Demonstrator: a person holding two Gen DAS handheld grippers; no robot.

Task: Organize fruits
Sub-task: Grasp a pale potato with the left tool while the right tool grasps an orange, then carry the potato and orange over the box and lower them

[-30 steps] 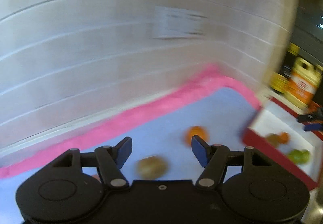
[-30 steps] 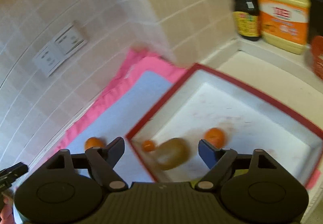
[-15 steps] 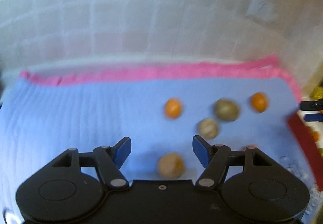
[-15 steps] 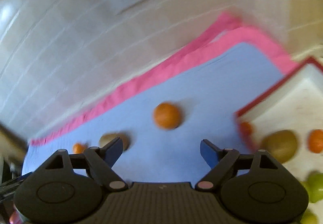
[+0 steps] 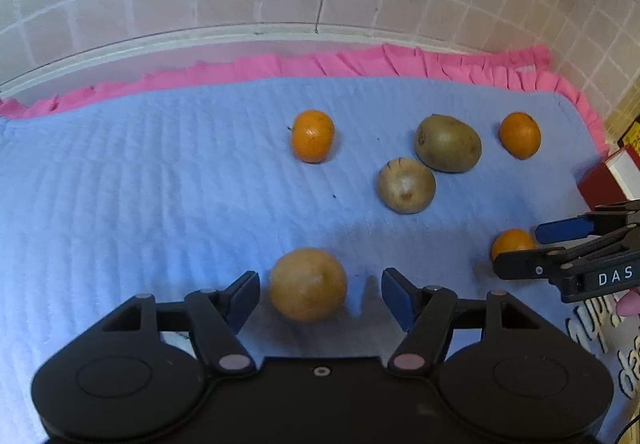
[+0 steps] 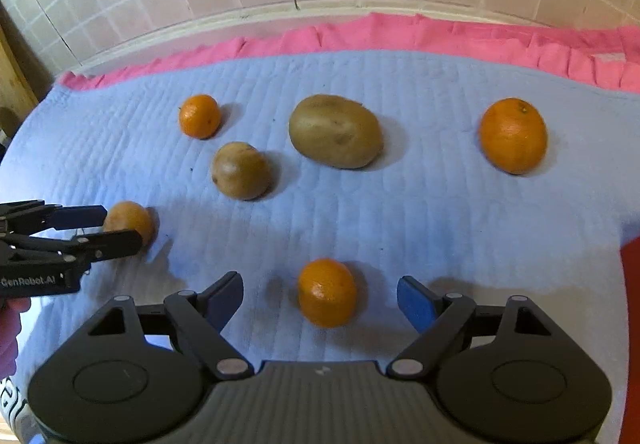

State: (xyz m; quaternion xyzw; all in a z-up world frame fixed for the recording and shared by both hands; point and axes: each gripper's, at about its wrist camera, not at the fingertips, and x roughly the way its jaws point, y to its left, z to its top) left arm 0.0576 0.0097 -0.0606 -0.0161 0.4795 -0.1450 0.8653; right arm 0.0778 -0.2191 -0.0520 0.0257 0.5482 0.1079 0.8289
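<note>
On the blue mat [image 5: 140, 183], both gaping grippers straddle fruit; the kiwi [image 6: 335, 131] lies crosswise.

Three oranges [image 5: 312, 135], three brownish fruits [image 5: 447, 143], scattered apart on quilt.

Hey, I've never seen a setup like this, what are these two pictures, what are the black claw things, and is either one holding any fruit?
There is no robot here: a person holds a two-finger gripper in each hand, and each carries a fisheye camera looking along its fingers.

The left wrist view shows the left gripper, open around a tan fruit without clamping it. The right wrist view shows the right gripper, open around an orange. Nothing is held yet.

Both look onto a blue mat with a pink frill, below a tiled wall. On it also lie two more oranges, a kiwi and a smaller brown fruit. Each gripper shows at the edge of the other's picture.
</note>
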